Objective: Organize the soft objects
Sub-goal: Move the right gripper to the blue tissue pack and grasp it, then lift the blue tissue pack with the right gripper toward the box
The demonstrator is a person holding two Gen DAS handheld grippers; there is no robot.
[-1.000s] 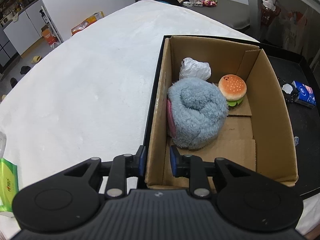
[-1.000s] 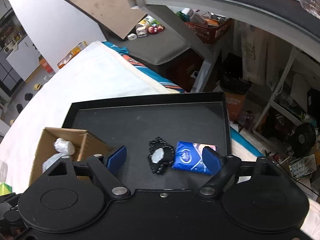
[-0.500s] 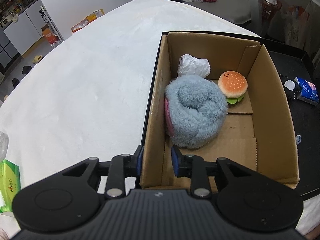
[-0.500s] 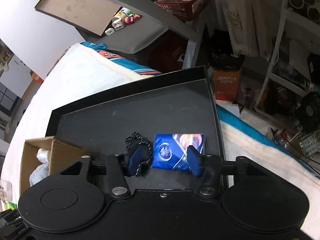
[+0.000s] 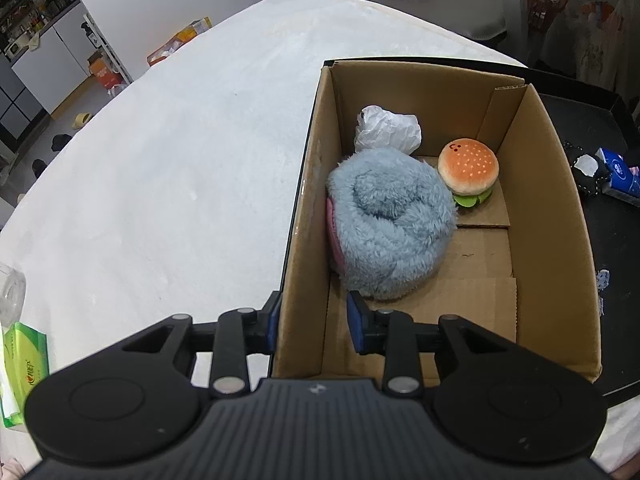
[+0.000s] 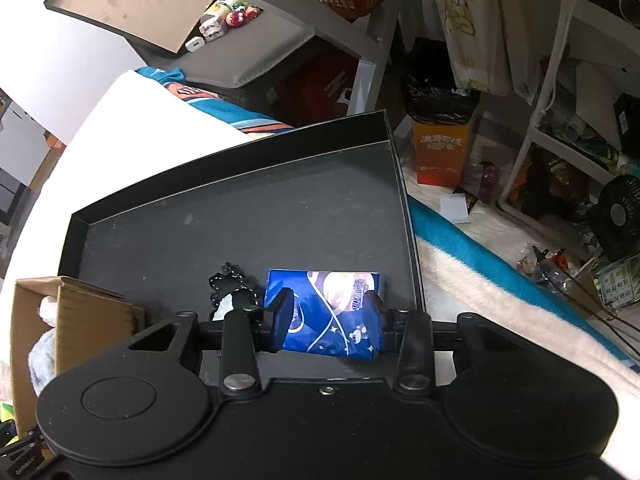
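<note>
A cardboard box (image 5: 560, 216) holds a fluffy blue plush (image 5: 388, 224), a small burger plush (image 5: 468, 170) and a crumpled white bag (image 5: 388, 130). My left gripper (image 5: 314, 322) straddles the box's near left wall, one pad outside, one inside, closed on the wall. My right gripper (image 6: 330, 318) is shut on a blue tissue pack (image 6: 332, 312) lying on the black tray (image 6: 240, 216). A black chain trinket with a white piece (image 6: 230, 292) lies just left of the pack. The box corner also shows in the right wrist view (image 6: 76, 320).
The box sits on the black tray (image 5: 616, 264), which rests on a white fluffy tabletop (image 5: 160, 184). A green tissue pack (image 5: 22, 364) lies at the near left. Beyond the tray's right edge the table drops off to cluttered floor and shelves (image 6: 560, 152).
My right gripper moved down onto the blue tissue pack and closed its pads on it. My left gripper stayed on the box wall; the box shifted slightly.
</note>
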